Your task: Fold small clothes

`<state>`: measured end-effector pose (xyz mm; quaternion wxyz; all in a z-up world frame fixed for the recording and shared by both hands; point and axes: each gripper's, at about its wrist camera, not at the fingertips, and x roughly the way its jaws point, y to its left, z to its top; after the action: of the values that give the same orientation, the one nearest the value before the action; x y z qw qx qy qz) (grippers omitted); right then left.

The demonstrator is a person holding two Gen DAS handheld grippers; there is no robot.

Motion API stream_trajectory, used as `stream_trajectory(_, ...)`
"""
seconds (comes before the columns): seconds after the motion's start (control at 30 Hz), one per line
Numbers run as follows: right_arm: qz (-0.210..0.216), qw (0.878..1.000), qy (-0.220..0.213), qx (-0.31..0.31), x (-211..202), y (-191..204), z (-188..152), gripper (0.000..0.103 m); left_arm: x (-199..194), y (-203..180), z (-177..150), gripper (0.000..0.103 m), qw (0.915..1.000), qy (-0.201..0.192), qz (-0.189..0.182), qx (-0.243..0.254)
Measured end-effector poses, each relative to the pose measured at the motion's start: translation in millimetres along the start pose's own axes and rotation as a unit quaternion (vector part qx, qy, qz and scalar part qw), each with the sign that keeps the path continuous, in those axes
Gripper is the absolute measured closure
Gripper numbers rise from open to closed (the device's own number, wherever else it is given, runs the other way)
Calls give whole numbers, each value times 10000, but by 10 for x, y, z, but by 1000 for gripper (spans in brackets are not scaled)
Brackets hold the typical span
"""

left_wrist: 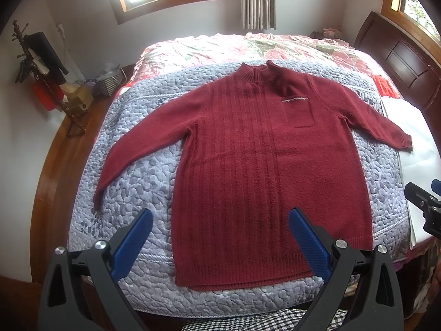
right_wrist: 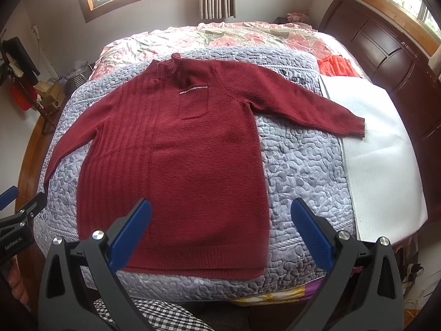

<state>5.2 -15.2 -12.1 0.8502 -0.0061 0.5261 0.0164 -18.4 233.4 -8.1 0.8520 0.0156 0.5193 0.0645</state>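
Observation:
A dark red knit sweater [left_wrist: 248, 149] [right_wrist: 176, 160] lies flat, front up, on a grey-blue quilted mat [left_wrist: 132, 171] [right_wrist: 300, 165] on the bed. Both sleeves are spread outward, and its collar points toward the windows. The chest pocket has a pale trim. My left gripper [left_wrist: 220, 220] hovers open above the hem's left half, with nothing between its blue fingers [left_wrist: 137, 240]. Over the hem's right corner my right gripper [right_wrist: 220, 212] hangs open and empty too. Each gripper shows at the edge of the other's view: the right gripper [left_wrist: 424, 207] and the left gripper [right_wrist: 19, 218].
A white sheet [right_wrist: 377, 149] covers the bed's right side, with the right cuff resting on it. A floral bedspread [left_wrist: 248, 47] lies behind the mat. A dark wooden headboard [right_wrist: 386, 49] stands at right and a cluttered side table [left_wrist: 71, 99] at left. Checked fabric [right_wrist: 154, 317] is below the grippers.

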Motion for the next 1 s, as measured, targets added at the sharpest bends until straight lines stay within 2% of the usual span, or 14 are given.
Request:
stream_trajectory(0.67,102,9999,127,-29,129,-321,118,3,48,-369,72,4,9997,120,198,-51)
stream_trajectory(0.83,157,9998,140,5,241,-610,245,3,128,-651,236,4,9998,105,191,-21)
stream_trajectory(1.0,128,9991,141,389,537,-1311,564,3,359,-1126,583,4,10000,-13,57,14)
